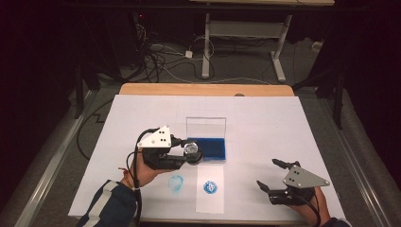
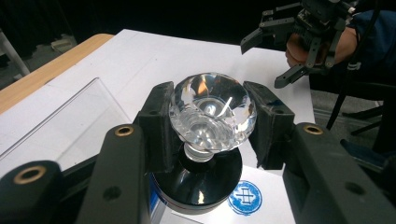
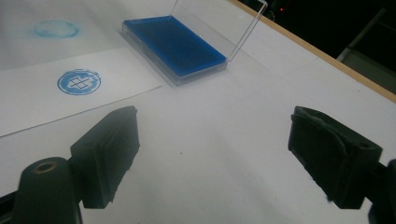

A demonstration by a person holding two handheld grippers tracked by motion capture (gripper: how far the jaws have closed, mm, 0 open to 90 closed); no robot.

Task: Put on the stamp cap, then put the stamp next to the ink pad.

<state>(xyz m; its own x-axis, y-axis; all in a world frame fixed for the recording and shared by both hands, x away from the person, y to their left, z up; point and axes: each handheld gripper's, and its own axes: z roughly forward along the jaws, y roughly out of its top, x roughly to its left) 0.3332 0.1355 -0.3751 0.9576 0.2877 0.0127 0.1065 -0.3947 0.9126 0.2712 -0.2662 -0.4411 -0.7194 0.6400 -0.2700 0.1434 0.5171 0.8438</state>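
Note:
My left gripper (image 1: 191,152) is shut on a stamp with a clear faceted knob (image 2: 212,109) and a round black base (image 2: 201,184), held just above the table near the ink pad. The blue ink pad (image 1: 206,147) lies in an open clear case with its lid (image 1: 206,125) standing up. A white paper slip (image 1: 211,189) carries a round blue print (image 1: 211,187); the same print (image 2: 246,198) shows beside the stamp base. My right gripper (image 1: 269,175) rests open at the table's front right, jaws wide apart with nothing between them (image 3: 212,158).
A smudged blue ring (image 1: 176,182) marks the white table cover left of the slip. The wooden table edge (image 1: 203,89) runs along the back. Beyond it, cables and a desk frame (image 1: 246,33) sit on the floor.

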